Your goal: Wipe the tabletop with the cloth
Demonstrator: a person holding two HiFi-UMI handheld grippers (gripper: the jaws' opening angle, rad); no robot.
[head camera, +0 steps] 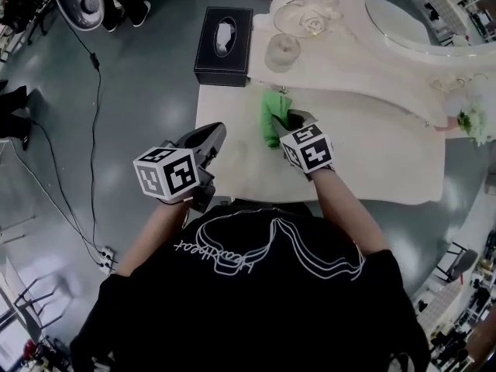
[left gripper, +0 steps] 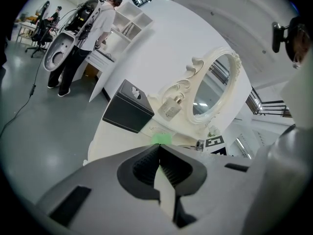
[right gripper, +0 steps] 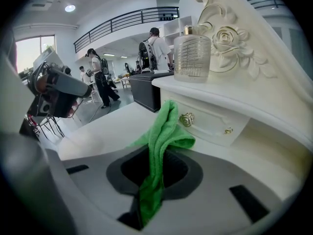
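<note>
my right gripper [right gripper: 159, 156] pinches the soft, limp cloth [right gripper: 165, 127] mid-fold, toward the left edge of the tabletop [head camera: 380, 157]; left gripper [left gripper: 159, 153] pressed together, empty.

A black tissue box [head camera: 223, 45] sits at eleven o'clock, a glass bottle [head camera: 282, 51] at twelve, an ornate mirror [head camera: 353, 29] at one, and white flowers [head camera: 474, 118] at three.

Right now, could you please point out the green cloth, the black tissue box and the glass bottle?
green cloth [right gripper: 164, 131]: right gripper view, the fold at its middle.
black tissue box [head camera: 225, 62]: head view, its top face.
glass bottle [right gripper: 192, 53]: right gripper view, ribbed body.
</note>
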